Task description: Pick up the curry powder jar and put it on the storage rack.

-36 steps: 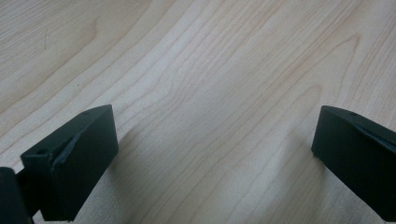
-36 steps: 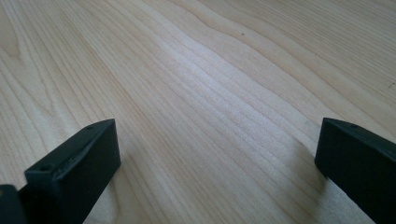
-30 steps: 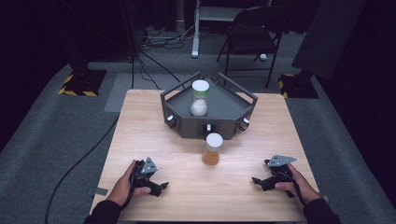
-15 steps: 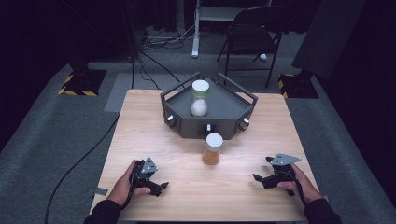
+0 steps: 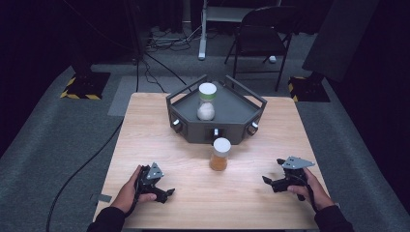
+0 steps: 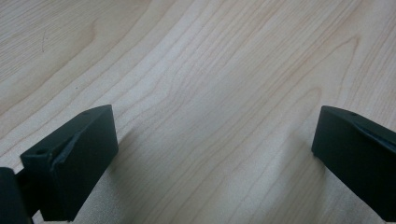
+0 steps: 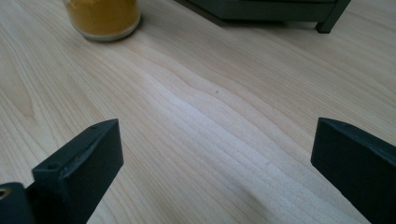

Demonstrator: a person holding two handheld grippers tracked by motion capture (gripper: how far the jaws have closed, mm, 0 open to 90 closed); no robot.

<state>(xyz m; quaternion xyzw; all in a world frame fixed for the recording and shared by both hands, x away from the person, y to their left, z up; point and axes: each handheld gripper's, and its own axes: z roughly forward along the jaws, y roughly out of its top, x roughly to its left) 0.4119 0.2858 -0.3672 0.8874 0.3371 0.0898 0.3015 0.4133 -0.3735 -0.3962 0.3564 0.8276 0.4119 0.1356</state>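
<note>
Both hand-held grippers rest low on the bench (image 5: 145, 125) — the left hand-held gripper (image 5: 162, 194) and the right hand-held gripper (image 5: 272, 183) gape wide, holding nothing. The orange jar (image 5: 220, 154) stands between them, farther up, just before the grey tray (image 5: 232, 113).

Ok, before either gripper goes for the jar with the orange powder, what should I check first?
1. Left gripper open, nothing between its jaws: ok.
2. Right gripper open, nothing between its jaws: ok.
3. Orange-powder jar upright on the table, in front of the grey tray: ok.
4. Bare table between right gripper and jar: ok.
5. Jar's white lid on: ok; screwed tight: cannot tell.
6. White-powder jar upright in the tray, apart from the orange one: ok.
</note>
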